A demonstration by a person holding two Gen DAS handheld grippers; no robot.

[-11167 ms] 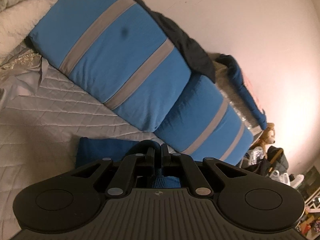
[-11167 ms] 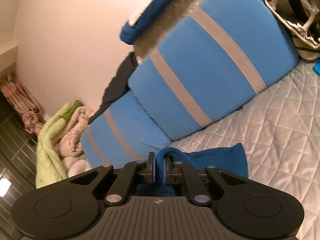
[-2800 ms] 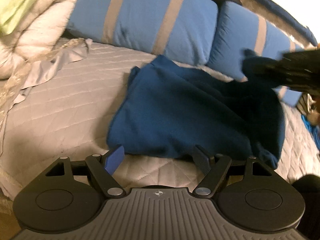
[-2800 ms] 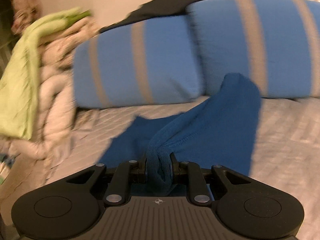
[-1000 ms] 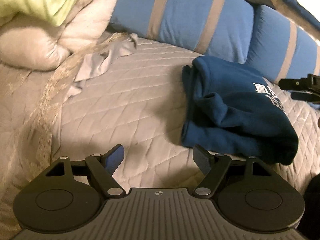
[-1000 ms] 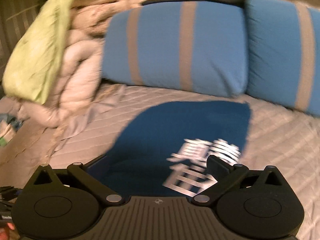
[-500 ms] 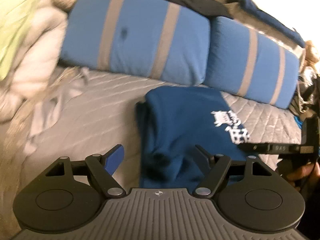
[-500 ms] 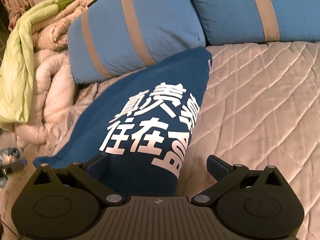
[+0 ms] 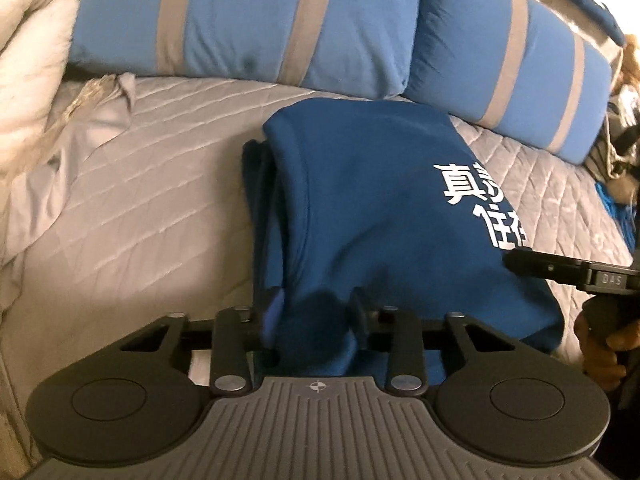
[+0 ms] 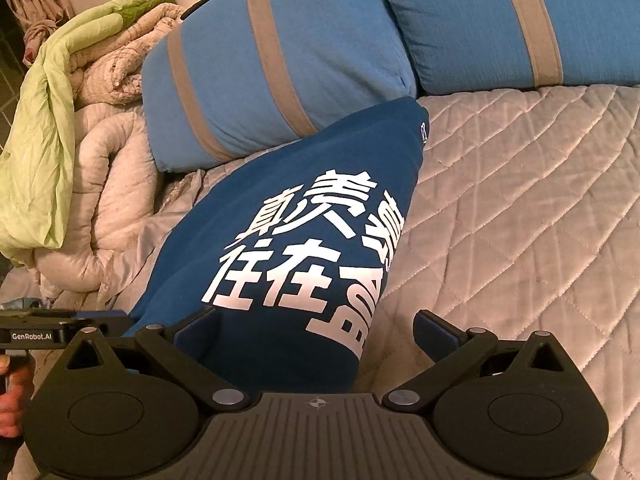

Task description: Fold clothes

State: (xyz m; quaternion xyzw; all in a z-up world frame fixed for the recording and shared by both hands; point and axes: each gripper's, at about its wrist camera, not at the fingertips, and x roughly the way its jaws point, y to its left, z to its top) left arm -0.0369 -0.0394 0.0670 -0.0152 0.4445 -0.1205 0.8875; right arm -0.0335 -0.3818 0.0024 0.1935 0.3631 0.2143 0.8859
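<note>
A folded dark blue shirt [image 9: 372,200] with white printed characters lies on the quilted grey bed cover [image 9: 152,220]. My left gripper [image 9: 314,312] is closing on the shirt's near left corner, with a bunch of cloth between its fingers. The shirt also shows in the right wrist view [image 10: 296,240]. My right gripper [image 10: 316,330] is open and straddles the shirt's near right corner, touching nothing that I can see. The right gripper's side shows at the right edge of the left wrist view [image 9: 568,272].
Two blue pillows with grey stripes [image 9: 248,20] [image 9: 520,52] lean along the back of the bed. A heap of cream and green bedding [image 10: 80,140] lies at the left. Bags and clutter [image 9: 620,120] sit at the far right.
My left gripper has moved forward onto the shirt's near left corner and its fingers have closed in around the cloth. My right gripper has edged closer to the near right corner, still open.
</note>
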